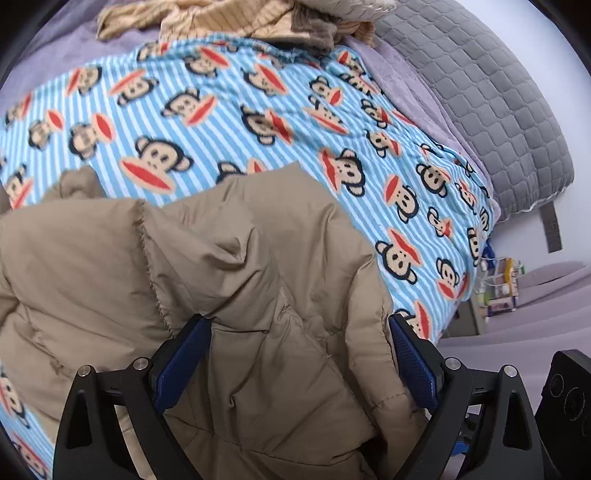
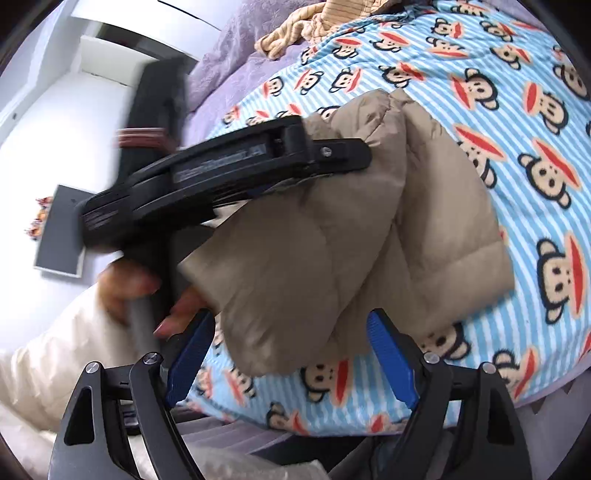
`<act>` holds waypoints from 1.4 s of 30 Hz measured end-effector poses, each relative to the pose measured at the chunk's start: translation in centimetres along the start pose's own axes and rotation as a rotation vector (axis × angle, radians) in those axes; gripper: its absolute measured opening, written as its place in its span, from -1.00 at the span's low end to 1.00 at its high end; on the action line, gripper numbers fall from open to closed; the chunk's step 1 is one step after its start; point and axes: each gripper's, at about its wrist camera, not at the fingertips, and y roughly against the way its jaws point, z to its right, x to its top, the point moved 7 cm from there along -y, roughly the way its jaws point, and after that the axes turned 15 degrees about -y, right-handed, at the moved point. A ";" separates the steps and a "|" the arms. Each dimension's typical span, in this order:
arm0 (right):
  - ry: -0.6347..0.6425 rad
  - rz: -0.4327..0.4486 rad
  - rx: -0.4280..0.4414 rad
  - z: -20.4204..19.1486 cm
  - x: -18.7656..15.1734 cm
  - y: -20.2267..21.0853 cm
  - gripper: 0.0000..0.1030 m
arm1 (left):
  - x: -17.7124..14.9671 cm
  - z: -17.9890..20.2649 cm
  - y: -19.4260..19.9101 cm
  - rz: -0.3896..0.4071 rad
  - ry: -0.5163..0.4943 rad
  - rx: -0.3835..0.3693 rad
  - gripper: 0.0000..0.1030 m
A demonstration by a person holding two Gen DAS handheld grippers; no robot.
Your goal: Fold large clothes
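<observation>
Left wrist view shows a tan puffer jacket (image 1: 229, 280) lying bunched on a blue-striped monkey-print sheet (image 1: 229, 110), which serves here as the landmark. The jacket sits at the near edge of that sheet, with its padded panels heaped over each other rather than laid flat. A seam with a frayed-looking edge runs down its left part. Judging from this, the fold is partway at most: some fabric is doubled over, but no neat rectangle exists yet, and smoothing plus further folds seem to remain.

The left gripper (image 1: 299, 354) stands wide, its blue pads (image 1: 181, 365) spread to either side of a thick fold of the jacket. The cloth fills the gap between them and touches at least the left pad, but the jaws are not pressed together on it, so I judge it as spread around the fabric, not clamped.

In the right wrist view, the right gripper (image 2: 291, 354) is also wide. The lower edge of the jacket hangs just ahead of its fingertips, over the near border of the sheet; whether it touches is hard to tell. Beyond the sheet's far edge lie a beige striped garment (image 1: 229, 18) and a grey quilted cover (image 1: 480, 92).
</observation>
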 end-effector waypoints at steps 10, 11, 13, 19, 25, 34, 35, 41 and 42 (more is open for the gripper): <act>0.072 0.138 -0.233 0.4 2.7 -0.9 -0.61 | -1.3 -10.1 8.9 0.171 0.070 0.463 0.84; 0.081 0.142 -0.241 0.5 2.9 -0.9 -0.61 | -2.0 -12.1 8.6 0.153 0.104 0.501 0.84; 0.082 0.145 -0.251 1.0 3.0 -0.7 -0.61 | -2.8 -14.7 7.7 0.134 0.156 0.526 0.84; -0.007 0.151 -0.299 4.9 3.2 0.0 -0.61 | -0.9 -13.8 3.3 0.140 0.141 0.514 0.84; -0.111 0.152 -0.336 10.5 4.2 -0.2 -0.60 | 3.0 -8.9 -0.7 0.123 0.080 0.457 0.84; -0.171 0.110 -0.287 12.9 6.4 2.5 -0.32 | 4.1 -7.7 -3.8 0.070 0.024 0.491 0.88; -0.162 0.136 -0.288 12.8 6.9 3.6 -0.32 | 4.0 -7.9 -3.8 0.068 0.028 0.491 0.88; -0.117 0.193 -0.206 11.3 10.5 7.0 -0.32 | 3.8 -8.0 -4.0 0.059 0.022 0.514 0.89; -0.096 0.174 -0.194 10.8 10.9 6.6 -0.32 | 3.8 -7.9 -4.0 0.057 0.021 0.518 0.89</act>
